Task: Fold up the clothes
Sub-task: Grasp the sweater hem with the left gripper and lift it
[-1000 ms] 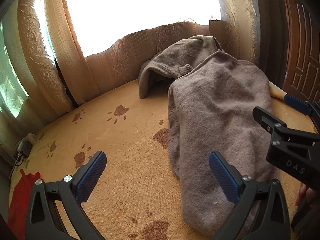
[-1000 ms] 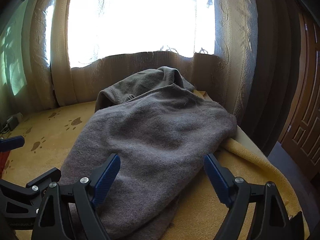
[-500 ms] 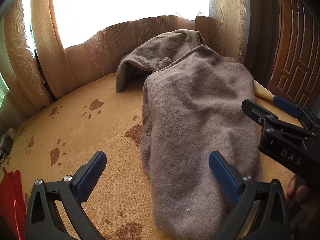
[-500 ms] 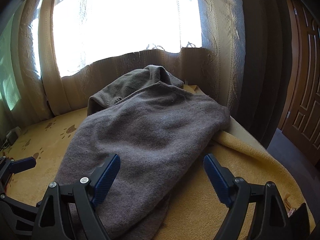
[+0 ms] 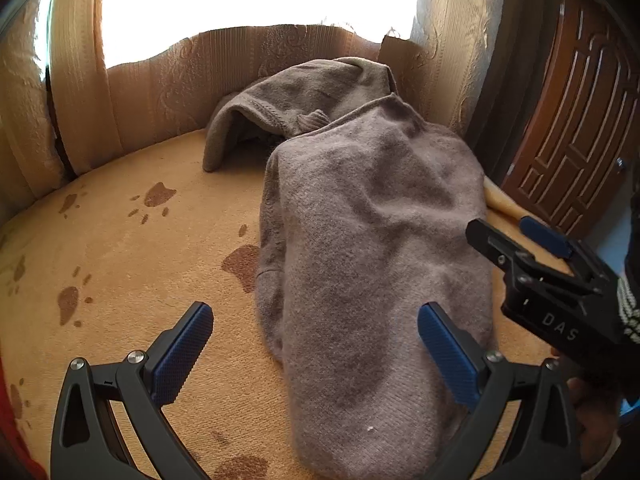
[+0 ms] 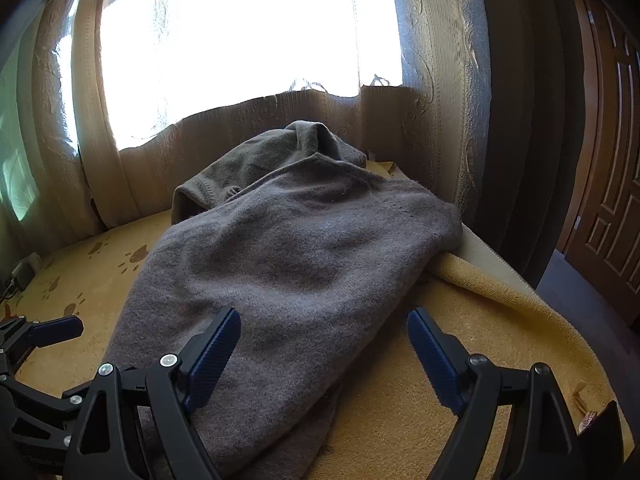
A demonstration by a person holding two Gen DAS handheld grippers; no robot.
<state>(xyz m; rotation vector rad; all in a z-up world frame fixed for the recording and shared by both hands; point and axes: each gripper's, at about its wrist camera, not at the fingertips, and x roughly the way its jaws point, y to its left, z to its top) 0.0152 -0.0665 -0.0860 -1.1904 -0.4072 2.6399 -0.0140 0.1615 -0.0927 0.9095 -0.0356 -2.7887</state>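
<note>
Claws (image 5: 316,356) (image 6: 324,354) gape above sweater (image 5: 372,248), its far folds hidden.

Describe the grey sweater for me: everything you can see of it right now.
The sweater is grey-brown, fuzzy knit, lying lengthwise on the tan paw-print blanket. It looks folded into a long narrow shape, lumpy on top. Its far end is rumpled against the curtain, with a ribbed hem arching open. Both grippers are open above its near end; neither holds it.

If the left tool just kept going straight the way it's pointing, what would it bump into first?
Most likely the grey sweater lying on the tan paw-print blanket. The left tool stands open and tilts downward, with the sweater's near end between its fingers. Depth is hard to judge.
</note>
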